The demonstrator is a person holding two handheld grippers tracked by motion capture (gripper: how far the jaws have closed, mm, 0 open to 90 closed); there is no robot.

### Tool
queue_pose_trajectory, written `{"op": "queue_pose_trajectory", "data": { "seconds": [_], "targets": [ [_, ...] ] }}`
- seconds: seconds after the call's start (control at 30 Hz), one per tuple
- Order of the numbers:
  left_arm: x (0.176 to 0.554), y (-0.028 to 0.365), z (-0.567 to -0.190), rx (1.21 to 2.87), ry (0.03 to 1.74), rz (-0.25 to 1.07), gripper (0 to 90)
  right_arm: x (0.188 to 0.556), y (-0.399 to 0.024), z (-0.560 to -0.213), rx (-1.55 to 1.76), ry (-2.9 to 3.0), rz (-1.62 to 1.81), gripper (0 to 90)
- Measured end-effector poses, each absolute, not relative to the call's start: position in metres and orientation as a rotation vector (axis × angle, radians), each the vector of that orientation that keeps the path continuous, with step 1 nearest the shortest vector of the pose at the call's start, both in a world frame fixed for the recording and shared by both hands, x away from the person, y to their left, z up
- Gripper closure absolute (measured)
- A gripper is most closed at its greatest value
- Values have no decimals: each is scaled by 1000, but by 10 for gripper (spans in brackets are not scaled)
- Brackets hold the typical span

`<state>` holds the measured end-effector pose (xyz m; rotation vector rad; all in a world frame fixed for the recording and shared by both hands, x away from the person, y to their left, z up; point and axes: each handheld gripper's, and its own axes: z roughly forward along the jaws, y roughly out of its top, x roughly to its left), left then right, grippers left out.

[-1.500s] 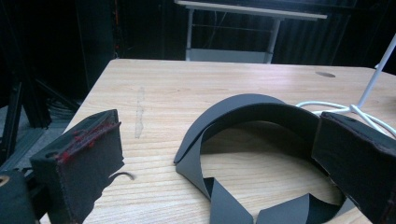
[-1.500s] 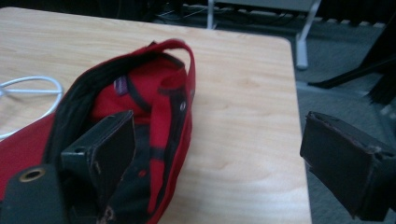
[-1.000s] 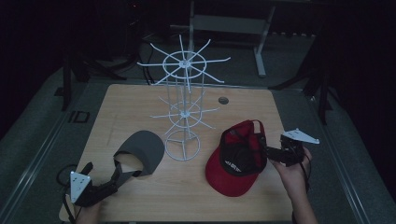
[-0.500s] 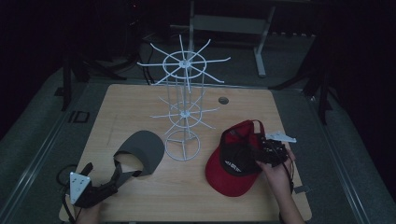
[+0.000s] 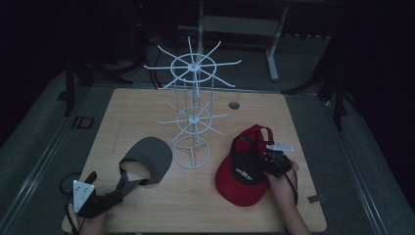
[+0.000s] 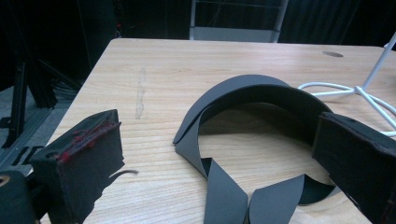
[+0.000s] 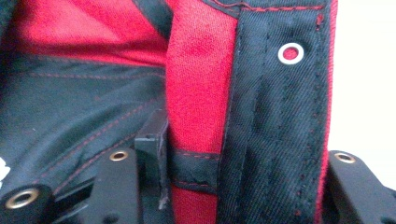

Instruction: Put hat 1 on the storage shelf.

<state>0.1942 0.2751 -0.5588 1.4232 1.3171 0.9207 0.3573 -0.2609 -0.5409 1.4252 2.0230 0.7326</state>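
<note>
A red and black cap (image 5: pixel 240 186) lies upside down on the table's right side. My right gripper (image 5: pixel 268 164) is low at its right rim. In the right gripper view the cap's red wall and black band (image 7: pixel 275 116) stand between my right gripper's (image 7: pixel 250 149) jaws, which have just been closing; I do not see the pads squeezing the fabric. A grey visor (image 5: pixel 151 152) lies at left. My left gripper (image 5: pixel 110 178) rests open in front of it, with the visor's strap ends (image 6: pixel 224 196) between the wide jaws of the left gripper (image 6: pixel 222 140).
A white wire rack (image 5: pixel 191 122) stands mid-table between the two hats; its base ring (image 6: pixel 336 88) lies just past the visor. The wooden table (image 5: pixel 147 107) has a small round hole (image 5: pixel 234 105) at the back. A metal frame (image 5: pixel 240 24) stands beyond.
My right gripper has come down and left onto the red cap's rim, and its jaws have narrowed around the fabric. The left gripper and the visor have not moved.
</note>
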Motion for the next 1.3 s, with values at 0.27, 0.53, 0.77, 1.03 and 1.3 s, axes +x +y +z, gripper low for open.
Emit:
{"op": "queue_pose_trajectory", "data": {
  "seconds": [0.27, 0.53, 0.77, 1.03, 1.3],
  "targets": [
    [194, 274, -559, 1428, 1316, 929, 23, 359, -261, -543, 1374, 2075, 688, 825],
    [194, 275, -558, 1426, 1320, 925, 24, 349, -263, -512, 1344, 1986, 784, 861],
    [194, 275, -558, 1431, 1313, 937, 36, 340, -259, -481, 1294, 1933, 857, 862],
    [194, 277, -556, 1422, 1333, 893, 33, 327, -256, -442, 1259, 1859, 993, 861],
    [190, 270, -540, 1449, 1274, 824, 33, 308, -258, -402, 1207, 1806, 1107, 862]
  ]
}}
